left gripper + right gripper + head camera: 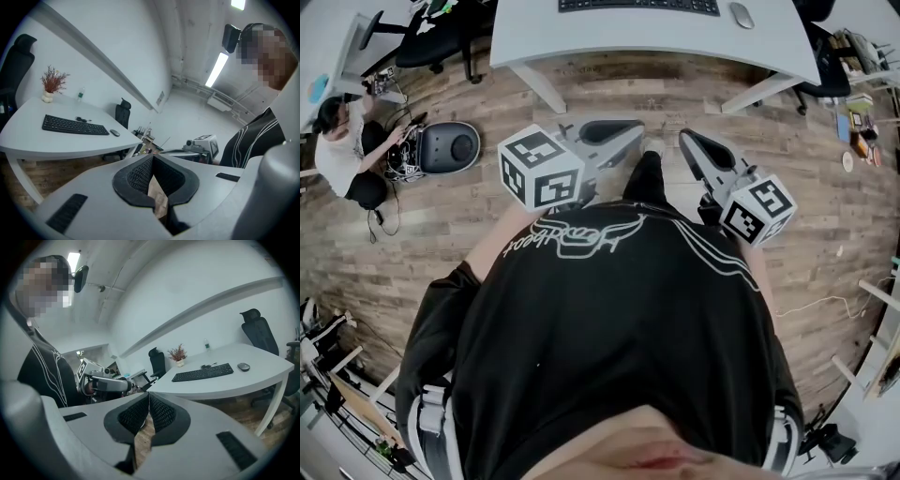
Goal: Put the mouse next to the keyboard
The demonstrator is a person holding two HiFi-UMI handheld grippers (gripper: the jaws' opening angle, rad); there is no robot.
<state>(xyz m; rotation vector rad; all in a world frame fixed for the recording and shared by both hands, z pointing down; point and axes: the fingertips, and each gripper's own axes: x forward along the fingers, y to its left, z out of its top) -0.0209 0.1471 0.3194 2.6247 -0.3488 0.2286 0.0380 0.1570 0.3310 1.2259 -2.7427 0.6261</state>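
Right gripper (686,139) closed, empty, mouse (742,15) well ahead, near keyboard (638,6)

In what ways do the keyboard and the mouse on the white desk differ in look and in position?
The keyboard is black, long and flat, while the mouse is grey, small and rounded. In the head view the keyboard lies near the middle of the desk, while the mouse lies to the keyboard's right, with a gap between them. Both rest on the white desk.
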